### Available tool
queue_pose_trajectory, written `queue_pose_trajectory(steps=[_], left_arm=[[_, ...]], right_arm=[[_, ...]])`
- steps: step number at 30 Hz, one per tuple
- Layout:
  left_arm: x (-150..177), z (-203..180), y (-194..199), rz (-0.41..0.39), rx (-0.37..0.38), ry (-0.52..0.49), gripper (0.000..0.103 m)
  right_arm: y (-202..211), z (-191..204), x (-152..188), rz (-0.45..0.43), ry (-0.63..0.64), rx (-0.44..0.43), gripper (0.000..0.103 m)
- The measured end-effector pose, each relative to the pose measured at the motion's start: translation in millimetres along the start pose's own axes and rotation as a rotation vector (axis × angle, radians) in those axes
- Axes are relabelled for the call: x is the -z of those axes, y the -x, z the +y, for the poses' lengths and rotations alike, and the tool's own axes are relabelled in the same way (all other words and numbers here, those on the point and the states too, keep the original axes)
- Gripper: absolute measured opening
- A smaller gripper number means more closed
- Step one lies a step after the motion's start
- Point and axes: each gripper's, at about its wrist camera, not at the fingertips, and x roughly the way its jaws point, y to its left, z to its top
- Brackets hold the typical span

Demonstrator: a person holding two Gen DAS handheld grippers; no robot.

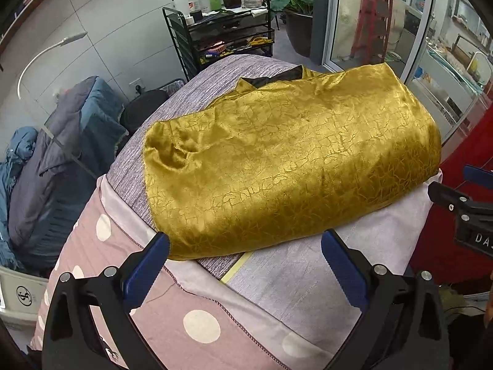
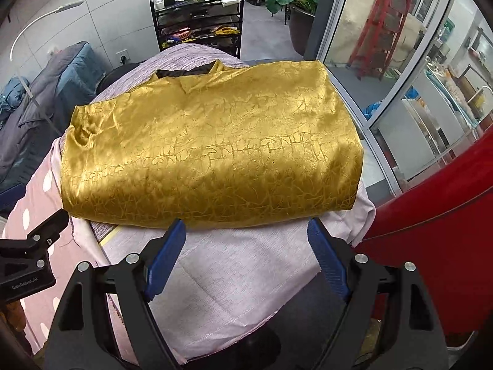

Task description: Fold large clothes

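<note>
Glossy gold-yellow patterned satin garment (image 1: 292,157), one piece, lies folded into a wide flat bundle across the middle of the padded surface, long side running left to right. Dark lining (image 1: 277,78) shows at its far edge by the collar; can't tell what sort of garment it is, and how many layers are under the top face is hidden. Left gripper (image 1: 246,257) with blue pads: jaws spread wide, nothing between them, tips just short of the bundle's near edge, left pad by its near-left corner. Right gripper (image 2: 246,240): same, wide apart and empty, tips at the near edge toward the right half. Each wrist view catches the other gripper cut off at its frame edge. Surface: grey-lilac woven cover (image 1: 222,71) under the bundle, pale lilac cloth (image 2: 222,277) nearer, pink sheet with white dots (image 1: 172,314) hanging at the near left. Room: black wire-drawer trolley (image 1: 228,37) far behind, bottles on top, too crowded to count. Blue and grey quilts (image 1: 55,160) piled left. Glass door (image 2: 379,71) right, big red object (image 2: 437,215) near right, cut off, unidentifiable.
</note>
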Motion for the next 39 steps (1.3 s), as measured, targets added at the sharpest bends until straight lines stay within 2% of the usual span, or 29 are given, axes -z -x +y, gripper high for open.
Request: queue_pose_trajectory(steps=[17, 28, 39], left_arm=[[0.5, 5.7, 1.5, 0.015, 0.009, 0.046, 0.097], [3.7, 10.3, -6.9, 0.06, -0.007, 0.072, 0.097], [5.2, 9.3, -6.1, 0.06, -0.01, 0.066, 0.097]], right_arm=[[0.5, 9.3, -3.3, 0.012, 0.018, -0.023, 0.081], [-3.3, 14.1, -3.2, 0.023, 0.027, -0.029, 0.081], [-4.5, 17.1, -3.2, 0.027, 0.033, -0.037, 0.081]])
